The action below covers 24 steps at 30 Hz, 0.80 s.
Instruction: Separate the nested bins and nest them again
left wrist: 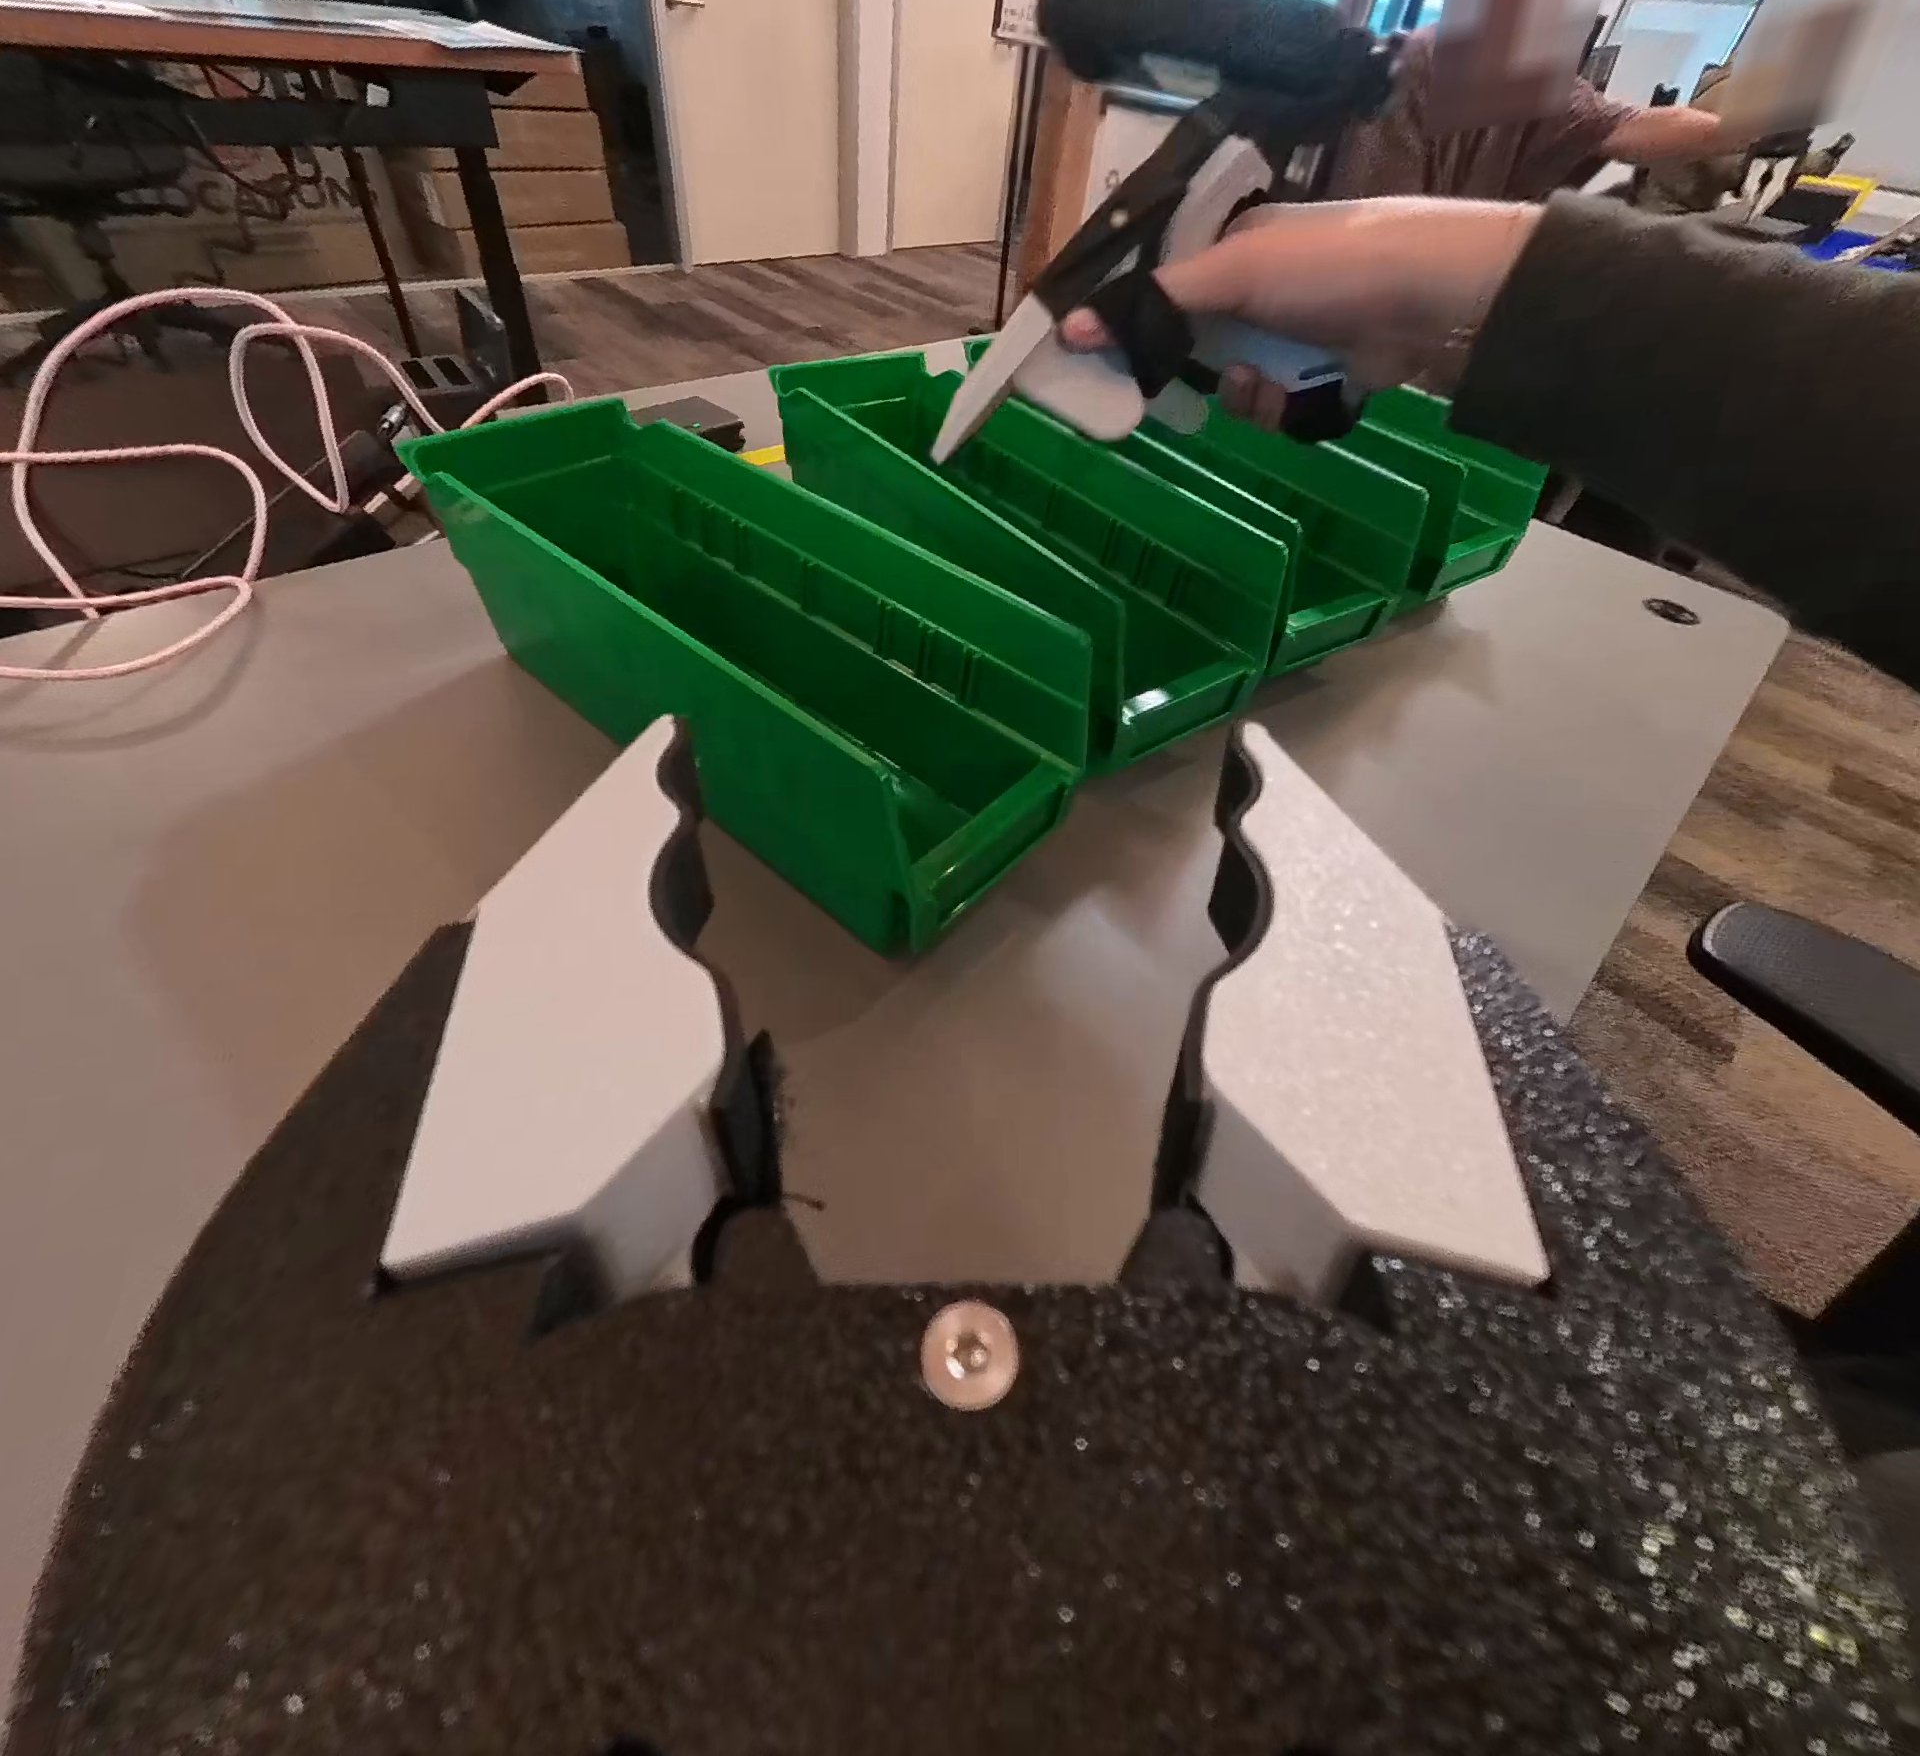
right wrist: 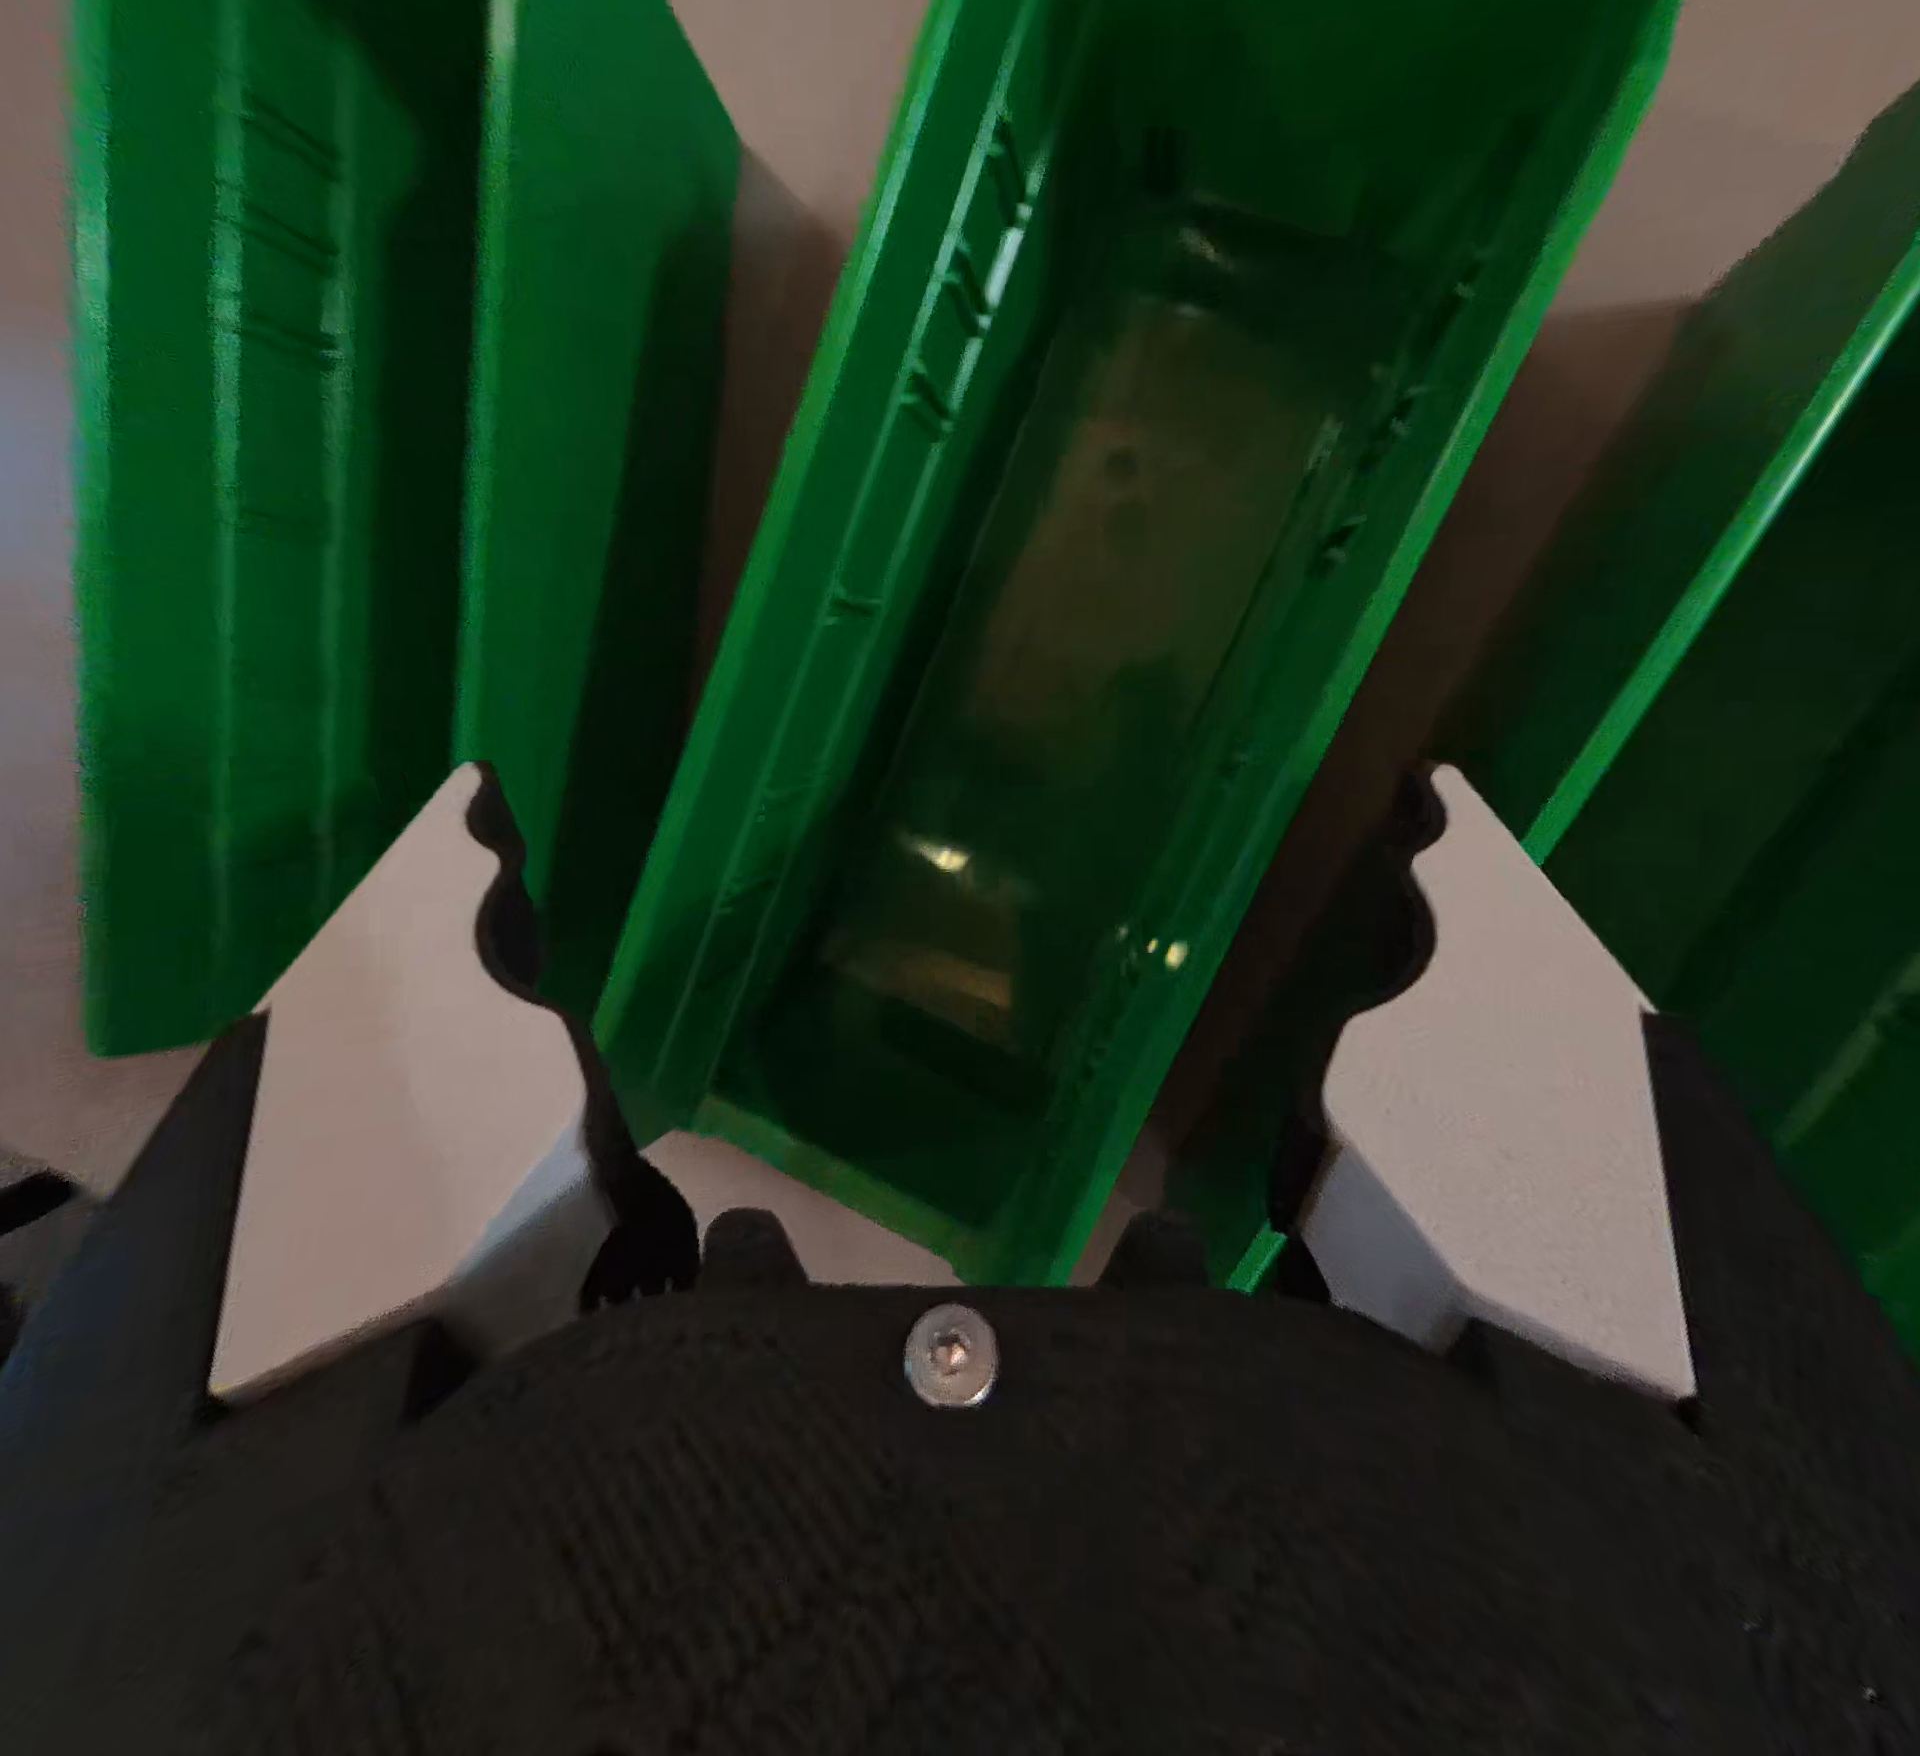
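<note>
Hovering over the second green bin [right wrist: 1091, 615] in the row, the right gripper [right wrist: 956, 885] points down with jaws spread wide astride its end wall, holding nothing, presumably lining up a grasp. Four bins stand separated side by side on the grey table [left wrist: 260, 771]. The left gripper [left wrist: 956, 833], also spread and empty, waits before the nearest bin [left wrist: 769, 657].

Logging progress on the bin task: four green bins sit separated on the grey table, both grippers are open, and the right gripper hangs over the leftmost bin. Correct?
Not quite. The left wrist view shows the right gripper over the second green bin from the left, not the leftmost bin. The rest holds: four bins apart on the grey table, and the left gripper also open.
</note>
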Tool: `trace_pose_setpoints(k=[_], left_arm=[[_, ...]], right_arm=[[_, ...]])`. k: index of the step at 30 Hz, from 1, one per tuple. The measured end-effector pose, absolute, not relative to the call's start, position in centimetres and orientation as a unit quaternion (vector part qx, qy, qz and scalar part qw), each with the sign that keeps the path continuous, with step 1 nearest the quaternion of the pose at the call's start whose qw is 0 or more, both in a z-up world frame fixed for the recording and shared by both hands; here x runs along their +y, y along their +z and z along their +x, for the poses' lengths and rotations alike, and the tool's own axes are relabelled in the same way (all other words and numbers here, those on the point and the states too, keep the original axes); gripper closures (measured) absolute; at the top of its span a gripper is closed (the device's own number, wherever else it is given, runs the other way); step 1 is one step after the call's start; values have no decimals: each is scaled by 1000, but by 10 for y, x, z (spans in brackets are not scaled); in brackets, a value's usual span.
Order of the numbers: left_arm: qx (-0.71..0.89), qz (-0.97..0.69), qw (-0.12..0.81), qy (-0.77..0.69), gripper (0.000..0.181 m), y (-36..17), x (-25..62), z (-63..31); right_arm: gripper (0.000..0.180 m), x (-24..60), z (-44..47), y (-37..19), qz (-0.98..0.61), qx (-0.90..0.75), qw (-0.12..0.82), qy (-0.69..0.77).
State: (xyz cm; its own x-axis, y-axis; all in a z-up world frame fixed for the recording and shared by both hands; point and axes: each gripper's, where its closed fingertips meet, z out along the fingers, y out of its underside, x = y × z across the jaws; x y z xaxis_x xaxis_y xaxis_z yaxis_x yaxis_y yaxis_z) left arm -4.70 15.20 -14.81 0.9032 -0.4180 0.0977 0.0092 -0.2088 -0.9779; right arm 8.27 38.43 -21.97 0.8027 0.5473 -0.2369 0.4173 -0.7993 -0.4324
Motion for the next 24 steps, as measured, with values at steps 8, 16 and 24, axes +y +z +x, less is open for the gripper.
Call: trace_pose_setpoints(k=[8,16,24], left_arm=[[134,-743,631,-178,82,-138,148,-52],[126,-739,635,-184,81,-134,146,-59],[112,-746,629,-188,81,-139,149,-68]], right_arm=[[52,387,84,-242,-954,-248,121,117],[74,389,88,-222,-961,-239,110,86],[74,383,59,-136,-944,-259,165,117]])
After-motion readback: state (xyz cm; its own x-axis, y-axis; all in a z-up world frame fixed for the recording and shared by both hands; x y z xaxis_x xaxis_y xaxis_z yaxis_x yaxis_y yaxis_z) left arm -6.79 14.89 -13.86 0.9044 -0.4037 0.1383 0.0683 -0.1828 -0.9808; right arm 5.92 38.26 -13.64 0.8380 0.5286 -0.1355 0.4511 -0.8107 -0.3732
